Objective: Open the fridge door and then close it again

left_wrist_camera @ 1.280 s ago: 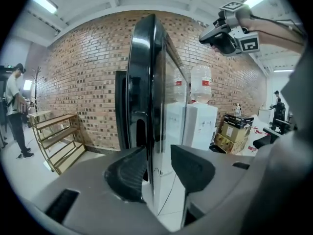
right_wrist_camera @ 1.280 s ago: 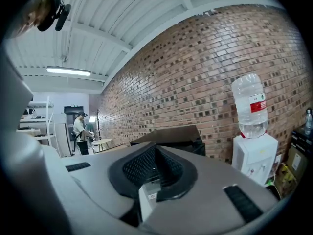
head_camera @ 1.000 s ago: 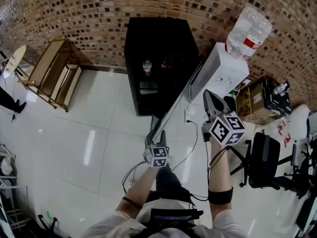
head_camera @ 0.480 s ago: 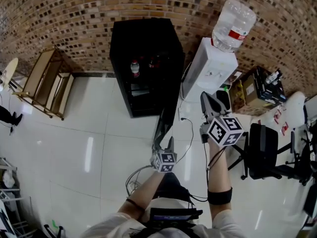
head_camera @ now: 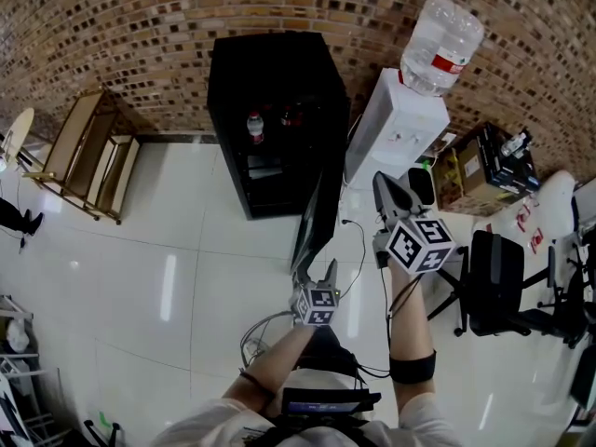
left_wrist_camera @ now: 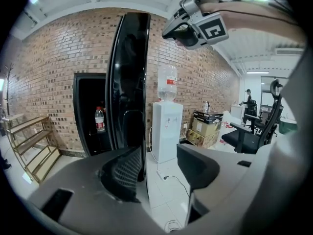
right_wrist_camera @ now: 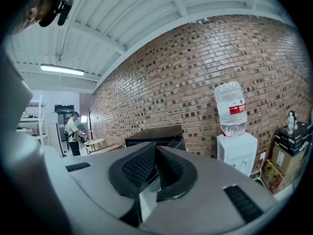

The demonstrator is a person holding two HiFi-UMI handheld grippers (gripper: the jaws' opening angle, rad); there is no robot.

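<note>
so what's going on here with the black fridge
A person is working the black fridge with a hand-held gripper in each hand. The fridge door stands swung open, and a bottle shows on a shelf inside. The left gripper is at the door's free edge. Its jaws have just been opening, and the edge stands between them without being clamped. The right gripper is held up off to the side, jaws together and holding nothing.

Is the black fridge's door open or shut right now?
Open. The fridge door stands swung out from the black fridge toward the person, and a bottle on an inner shelf shows.
</note>
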